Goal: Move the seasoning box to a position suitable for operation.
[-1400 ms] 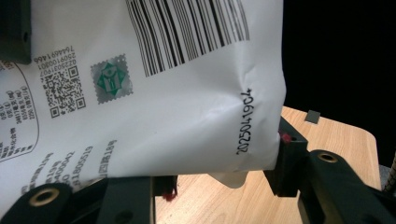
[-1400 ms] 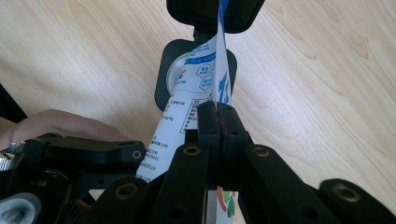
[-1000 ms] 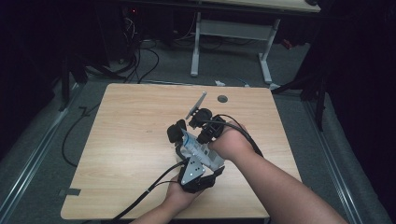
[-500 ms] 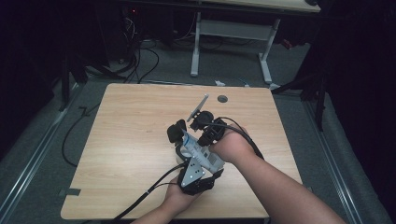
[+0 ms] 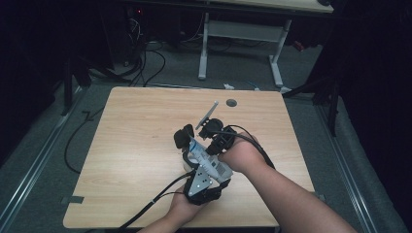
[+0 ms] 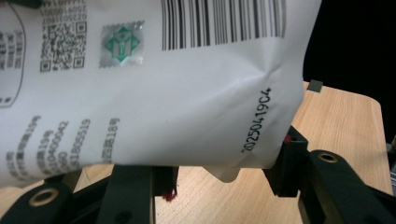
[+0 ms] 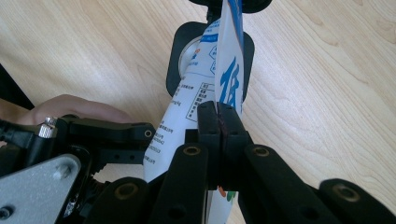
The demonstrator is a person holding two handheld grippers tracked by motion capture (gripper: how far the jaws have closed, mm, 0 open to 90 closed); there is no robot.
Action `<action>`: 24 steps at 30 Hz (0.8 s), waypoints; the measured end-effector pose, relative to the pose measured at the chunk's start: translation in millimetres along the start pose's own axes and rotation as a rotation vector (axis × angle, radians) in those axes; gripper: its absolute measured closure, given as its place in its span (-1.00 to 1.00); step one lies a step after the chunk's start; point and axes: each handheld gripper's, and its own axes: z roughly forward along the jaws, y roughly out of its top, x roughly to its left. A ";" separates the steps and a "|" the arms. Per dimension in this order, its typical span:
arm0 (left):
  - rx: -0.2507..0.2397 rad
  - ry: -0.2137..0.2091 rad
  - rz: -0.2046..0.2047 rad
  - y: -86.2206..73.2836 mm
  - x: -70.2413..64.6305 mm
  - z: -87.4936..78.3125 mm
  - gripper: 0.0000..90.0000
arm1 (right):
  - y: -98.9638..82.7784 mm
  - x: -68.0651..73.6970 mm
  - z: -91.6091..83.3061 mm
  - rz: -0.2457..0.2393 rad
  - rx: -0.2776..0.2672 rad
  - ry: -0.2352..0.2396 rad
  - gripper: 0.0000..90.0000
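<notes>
A white printed pouch (image 6: 163,93) with a barcode and a date code lies between the jaws of my left gripper (image 6: 219,175), which press on its two sides. In the high view the pouch (image 5: 210,164) sits over the middle of the wooden table (image 5: 136,126), with the left gripper (image 5: 190,145) around it. My right gripper (image 7: 219,126) is shut on the pouch's thin flat edge (image 7: 229,70), which carries blue print. In the high view the right gripper (image 5: 214,131) stands just beyond the left one, and a thin grey strip (image 5: 207,113) sticks up and away from it.
A round cable hole (image 5: 231,102) sits near the table's far edge. Black cables (image 5: 145,206) trail off the near edge. Beyond the table stand another desk's white legs (image 5: 204,48) and floor cables (image 5: 145,53). Bare wood lies to the left and right.
</notes>
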 end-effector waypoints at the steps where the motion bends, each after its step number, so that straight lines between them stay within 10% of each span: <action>1: 0.002 -0.001 -0.001 -0.7 0.2 0.2 0.20 | -0.5 -0.4 0.2 0.000 -0.001 0.003 1.00; 24: 0.076 -0.015 -0.019 -11.8 4.0 7.0 0.20 | -10.8 -4.2 5.5 0.031 -0.002 0.029 1.00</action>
